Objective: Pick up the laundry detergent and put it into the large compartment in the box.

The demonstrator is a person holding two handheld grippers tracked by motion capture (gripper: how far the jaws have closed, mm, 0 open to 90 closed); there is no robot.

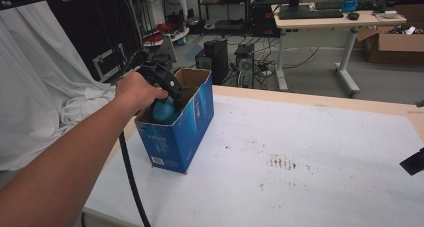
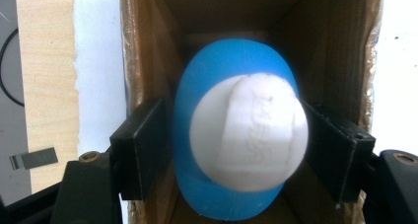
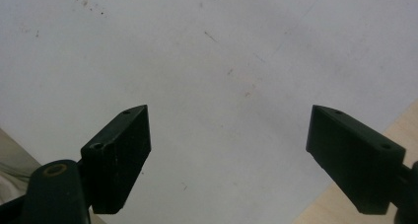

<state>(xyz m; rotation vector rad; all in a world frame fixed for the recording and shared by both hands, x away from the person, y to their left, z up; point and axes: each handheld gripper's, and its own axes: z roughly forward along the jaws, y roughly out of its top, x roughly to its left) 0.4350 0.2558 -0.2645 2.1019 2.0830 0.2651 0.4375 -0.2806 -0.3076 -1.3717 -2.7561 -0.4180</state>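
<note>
A blue cardboard box [image 1: 177, 132] stands open-topped near the table's left edge. Inside it sits a blue bottle [image 1: 162, 109] with a white cap [image 2: 249, 135], seen from above. A hand holds my left gripper [image 1: 172, 94] down into the box mouth. In the left gripper view the left gripper [image 2: 234, 135] has one jaw on each side of the bottle [image 2: 236, 66], between the brown inner walls of the box [image 2: 148, 46]. The pads stand close beside the bottle with a thin gap on the left, so the gripper is open. My right gripper [image 3: 229, 135] stands wide open over the bare white table [image 3: 222, 46]; its tip shows in the high view [image 1: 412, 162].
The white table top [image 1: 300, 137] has brown stains [image 1: 280, 163] at its middle. A black cable [image 1: 131, 182] trails from the left gripper off the front edge. A white cloth [image 1: 45, 102] hangs at the left. A desk with keyboards [image 1: 325, 18] stands far behind.
</note>
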